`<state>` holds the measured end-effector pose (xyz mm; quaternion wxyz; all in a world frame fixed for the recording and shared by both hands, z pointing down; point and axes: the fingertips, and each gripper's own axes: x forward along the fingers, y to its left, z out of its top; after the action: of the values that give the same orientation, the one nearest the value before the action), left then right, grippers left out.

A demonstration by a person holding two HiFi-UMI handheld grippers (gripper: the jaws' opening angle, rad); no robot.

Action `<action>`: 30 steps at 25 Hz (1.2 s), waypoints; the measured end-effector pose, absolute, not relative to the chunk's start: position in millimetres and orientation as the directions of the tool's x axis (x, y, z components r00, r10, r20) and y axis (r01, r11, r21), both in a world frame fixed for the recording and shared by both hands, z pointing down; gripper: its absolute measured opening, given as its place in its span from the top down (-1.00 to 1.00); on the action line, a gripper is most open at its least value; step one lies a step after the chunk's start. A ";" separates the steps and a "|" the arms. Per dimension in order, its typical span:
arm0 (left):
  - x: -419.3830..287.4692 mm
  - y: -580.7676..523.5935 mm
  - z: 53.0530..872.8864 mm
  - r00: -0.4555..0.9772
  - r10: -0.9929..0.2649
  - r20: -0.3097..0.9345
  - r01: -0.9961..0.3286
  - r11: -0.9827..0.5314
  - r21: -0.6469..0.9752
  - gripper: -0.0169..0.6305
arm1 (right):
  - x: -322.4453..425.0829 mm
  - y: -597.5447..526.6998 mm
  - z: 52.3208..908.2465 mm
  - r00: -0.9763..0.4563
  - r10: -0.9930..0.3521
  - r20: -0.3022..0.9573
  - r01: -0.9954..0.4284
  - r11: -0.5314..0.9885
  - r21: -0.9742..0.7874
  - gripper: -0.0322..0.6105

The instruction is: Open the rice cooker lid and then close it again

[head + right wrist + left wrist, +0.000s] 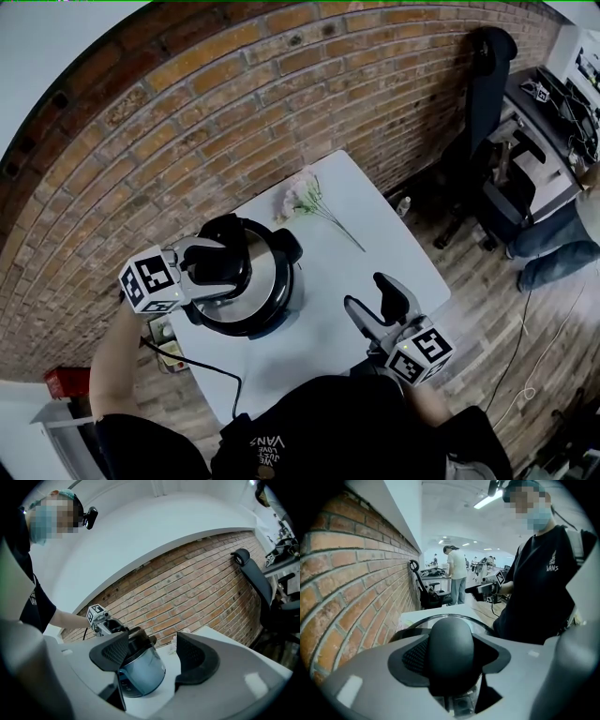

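The rice cooker (267,305), black and silver with its lid down, stands at the left of the white table (375,239). My left gripper (225,264) is on top of it, jaws wide apart on either side of the black lid handle (230,246). In the left gripper view the rounded handle (451,648) fills the space between the pads, and I see no squeeze on it. My right gripper (367,292) hovers open over the table, right of the cooker, holding nothing. From the right gripper view the cooker (140,670) shows beyond the open jaws, with the left gripper (104,623) on its top.
A sprig of pale flowers (307,197) lies on the table behind the cooker. The black power cord (202,361) runs off the table's near-left edge. A brick wall (187,112) borders the table's far side. A black office chair (492,84) stands at the far right.
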<state>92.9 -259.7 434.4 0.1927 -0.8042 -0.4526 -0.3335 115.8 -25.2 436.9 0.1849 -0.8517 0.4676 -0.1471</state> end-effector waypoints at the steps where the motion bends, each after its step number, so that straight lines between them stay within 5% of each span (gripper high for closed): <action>1: 92.8 -260.0 434.4 0.365 0.605 0.708 0.859 -0.512 -0.005 0.09 | 116.4 -25.2 437.3 0.519 -0.851 0.078 -0.742 -0.494 -0.453 -0.07; 16: 84.3 -257.2 449.6 0.251 0.597 0.762 0.936 -0.351 -0.033 0.09 | 116.9 -34.3 435.9 0.514 -0.853 0.084 -0.747 -0.494 -0.445 -0.07; 30: 86.0 -256.8 447.9 0.289 0.644 0.708 0.924 -0.381 -0.030 0.08 | 111.5 -41.6 440.6 0.505 -0.858 0.092 -0.746 -0.488 -0.453 -0.07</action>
<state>86.0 -256.8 447.9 0.2247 -0.7706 -0.5088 -0.3112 111.5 -41.6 440.6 0.1807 -0.8485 0.4727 -0.1546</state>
